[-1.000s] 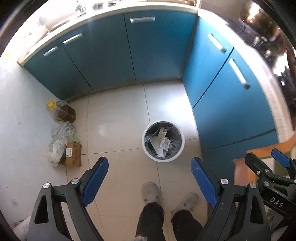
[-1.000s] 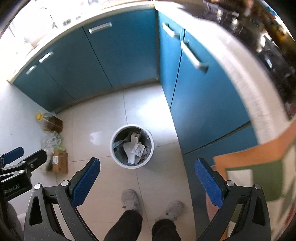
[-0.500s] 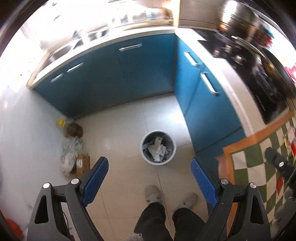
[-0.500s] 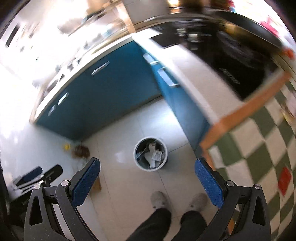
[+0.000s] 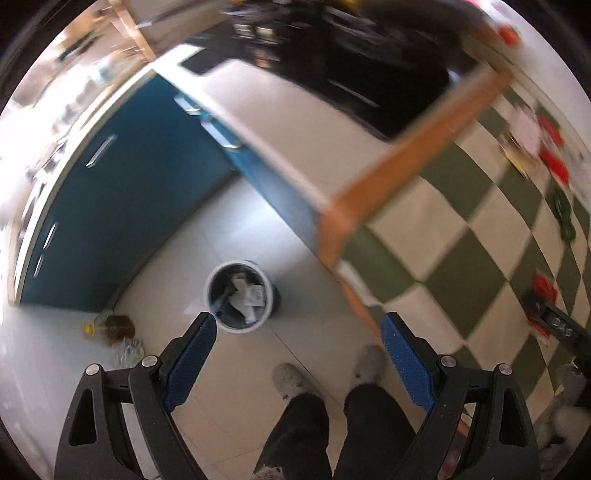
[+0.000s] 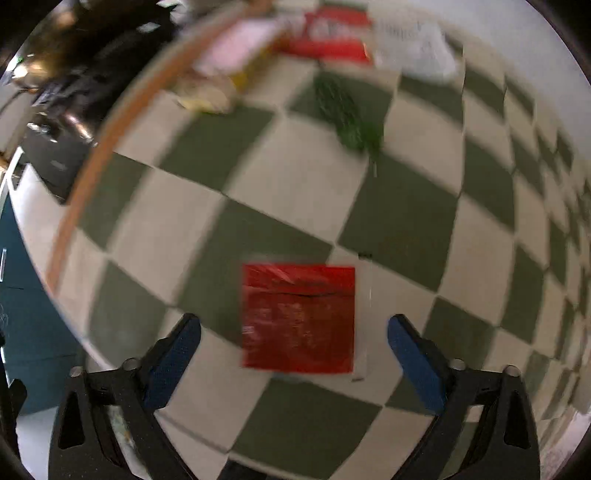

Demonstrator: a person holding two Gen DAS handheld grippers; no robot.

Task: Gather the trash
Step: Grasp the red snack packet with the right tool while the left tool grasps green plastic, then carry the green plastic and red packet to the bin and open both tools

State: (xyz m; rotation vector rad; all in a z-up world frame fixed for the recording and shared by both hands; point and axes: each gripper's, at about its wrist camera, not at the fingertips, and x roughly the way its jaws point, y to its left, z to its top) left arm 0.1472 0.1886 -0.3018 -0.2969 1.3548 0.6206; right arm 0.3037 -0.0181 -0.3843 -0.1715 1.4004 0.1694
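A white trash bin (image 5: 241, 297) holding crumpled paper stands on the tiled floor by the blue cabinets. My left gripper (image 5: 298, 334) is open and empty, high above the floor near the bin. My right gripper (image 6: 294, 334) is open and empty above the checkered tablecloth (image 6: 280, 184), with a flat red packet (image 6: 298, 318) lying between its jaws' line of sight. More trash lies further back on the cloth: a green wrapper (image 6: 347, 118), a red packet (image 6: 332, 35), a white bag (image 6: 413, 48) and a yellowish piece (image 6: 207, 94). The right gripper also shows in the left wrist view (image 5: 561, 328).
Blue cabinets (image 5: 122, 192) line the floor corner. A bottle, plastic bags and clutter (image 5: 114, 332) lie by the wall. The person's feet (image 5: 325, 376) stand near the bin. The table's orange edge (image 5: 417, 162) runs beside a dark stove (image 5: 369, 66).
Both grippers swung right and up from the bin toward the table. The right wrist view now faces the tablecloth and the red packet. Both stay open.
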